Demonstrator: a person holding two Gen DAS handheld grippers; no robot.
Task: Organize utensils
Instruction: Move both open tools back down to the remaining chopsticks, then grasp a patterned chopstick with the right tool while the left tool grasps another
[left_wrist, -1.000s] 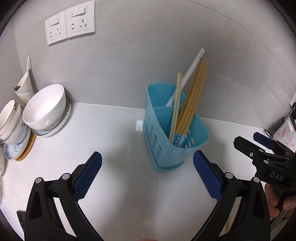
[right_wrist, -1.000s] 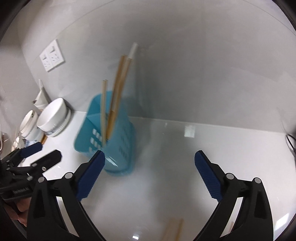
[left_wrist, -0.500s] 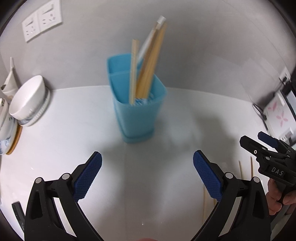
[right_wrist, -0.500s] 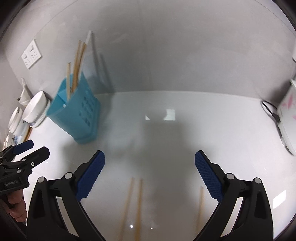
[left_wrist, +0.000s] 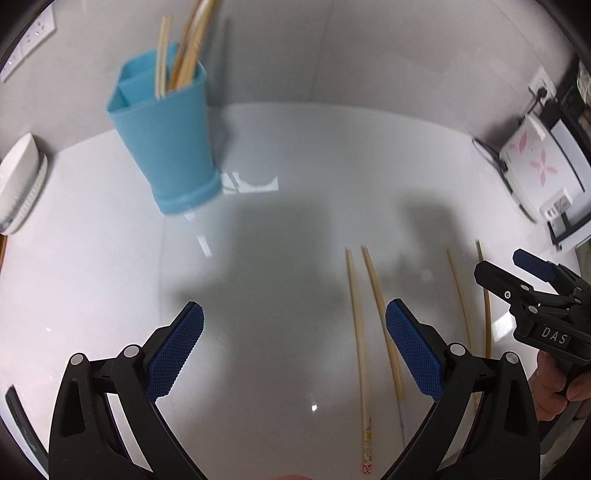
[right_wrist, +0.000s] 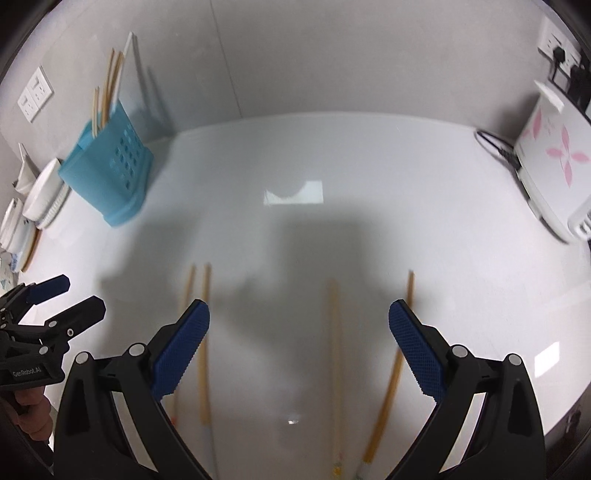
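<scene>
The white counter (right_wrist: 369, 155) is big and shiny. I hold my left gripper (left_wrist: 293, 354) low over it, and its 2 blue pads sit wide apart with nothing between them. My right gripper (right_wrist: 299, 350) is low over the counter too, wide apart and holding nothing. It has "DAS" on its side, and my left one says "GenRobot.AI". The blue holder (left_wrist: 166, 136) stands far back on the left by the wall, with chopsticks (left_wrist: 181, 48) sticking up in it. 4 loose chopsticks (right_wrist: 334, 350) lie flat on the counter right in front of me.
</scene>
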